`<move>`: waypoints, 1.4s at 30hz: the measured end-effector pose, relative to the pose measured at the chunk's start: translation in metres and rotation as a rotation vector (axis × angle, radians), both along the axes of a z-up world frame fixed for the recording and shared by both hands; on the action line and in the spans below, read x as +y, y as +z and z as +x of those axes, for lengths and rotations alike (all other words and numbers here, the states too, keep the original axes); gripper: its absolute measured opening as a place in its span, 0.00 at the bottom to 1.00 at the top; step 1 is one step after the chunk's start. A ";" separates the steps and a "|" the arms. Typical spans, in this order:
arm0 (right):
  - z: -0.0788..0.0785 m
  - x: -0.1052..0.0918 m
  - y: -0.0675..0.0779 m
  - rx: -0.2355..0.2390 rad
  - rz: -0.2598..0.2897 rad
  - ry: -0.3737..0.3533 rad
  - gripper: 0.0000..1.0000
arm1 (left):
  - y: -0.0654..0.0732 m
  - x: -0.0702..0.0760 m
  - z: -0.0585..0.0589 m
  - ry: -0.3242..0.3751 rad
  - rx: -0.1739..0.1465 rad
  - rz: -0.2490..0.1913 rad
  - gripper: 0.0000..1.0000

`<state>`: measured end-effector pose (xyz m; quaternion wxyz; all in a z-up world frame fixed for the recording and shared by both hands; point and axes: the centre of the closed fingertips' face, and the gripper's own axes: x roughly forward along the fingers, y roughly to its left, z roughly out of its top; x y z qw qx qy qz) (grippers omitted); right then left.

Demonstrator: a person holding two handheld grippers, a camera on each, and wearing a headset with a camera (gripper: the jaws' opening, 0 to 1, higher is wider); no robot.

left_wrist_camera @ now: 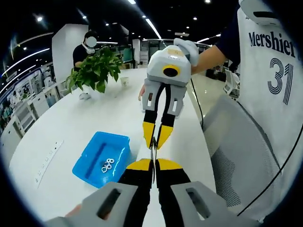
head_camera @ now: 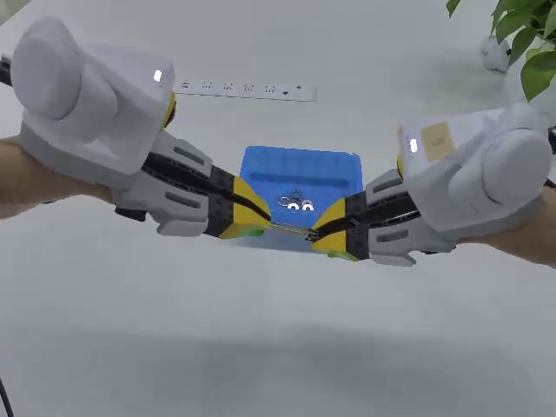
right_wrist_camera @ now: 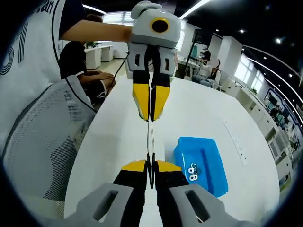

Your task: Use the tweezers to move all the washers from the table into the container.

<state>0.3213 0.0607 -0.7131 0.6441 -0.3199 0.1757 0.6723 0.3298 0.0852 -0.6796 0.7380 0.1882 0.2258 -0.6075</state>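
A thin pair of metal tweezers (head_camera: 291,228) is held level between both grippers, just above the near edge of the blue container (head_camera: 261,165). My left gripper (head_camera: 257,222) comes in from the left, shut on one end. From the right, my right gripper (head_camera: 325,231) is shut on the other end. Several washers (head_camera: 296,205) lie together inside the container. In the left gripper view the tweezers (left_wrist_camera: 152,153) run from my own jaws to the right gripper (left_wrist_camera: 158,136), with the container (left_wrist_camera: 90,163) and washers (left_wrist_camera: 108,165) at lower left. The right gripper view shows the tweezers (right_wrist_camera: 150,137), left gripper (right_wrist_camera: 150,108) and container (right_wrist_camera: 208,146).
A white power strip (head_camera: 248,89) lies on the white table beyond the container. A leafy plant (head_camera: 526,43) stands at the far right corner. A grey mesh chair (left_wrist_camera: 236,146) and the person's white jersey border the table's near side.
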 end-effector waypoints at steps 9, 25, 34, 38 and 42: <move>0.012 0.000 -0.035 -0.016 -0.085 0.000 0.07 | 0.018 -0.002 -0.005 0.032 0.049 0.026 0.06; 0.031 -0.005 -0.090 0.063 -0.181 -0.038 0.07 | -0.105 0.003 0.020 0.074 0.137 0.084 0.07; 0.031 -0.004 -0.101 0.108 -0.197 -0.062 0.07 | -0.122 0.003 0.023 0.087 0.152 0.121 0.07; 0.030 -0.006 -0.105 0.111 -0.211 -0.062 0.07 | -0.125 0.001 0.021 0.077 0.155 0.129 0.07; 0.030 -0.006 -0.106 0.114 -0.212 -0.067 0.08 | -0.128 -0.001 0.020 0.076 0.156 0.140 0.07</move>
